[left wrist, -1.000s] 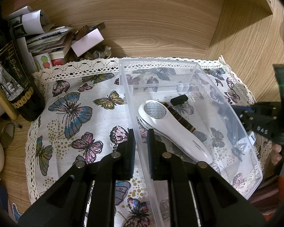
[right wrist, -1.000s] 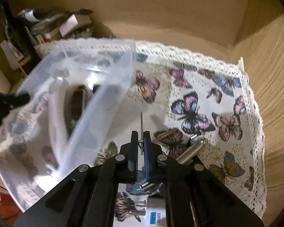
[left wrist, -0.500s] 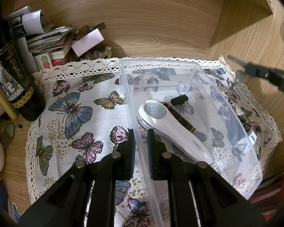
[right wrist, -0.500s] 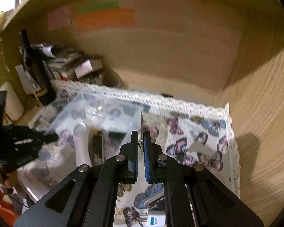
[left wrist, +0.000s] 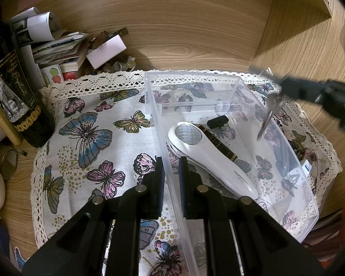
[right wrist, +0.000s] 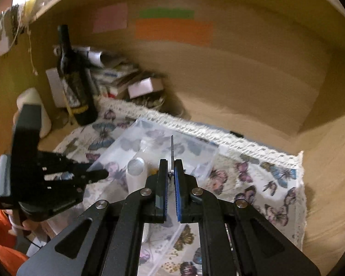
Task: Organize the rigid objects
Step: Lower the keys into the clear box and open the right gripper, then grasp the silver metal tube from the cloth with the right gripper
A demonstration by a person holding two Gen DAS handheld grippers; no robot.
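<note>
The right gripper is pinching a thin metal blade above the clear plastic bin, which the left gripper is clamping at its 9 o'clock wall; lowering before release looks wisest.

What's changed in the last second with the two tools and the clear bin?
The right tool has lifted its thin metal piece off the cloth, up and leftward, so it hangs over the clear bin. The left tool stays clamped on the bin's left wall; the white device hasn't moved.
</note>
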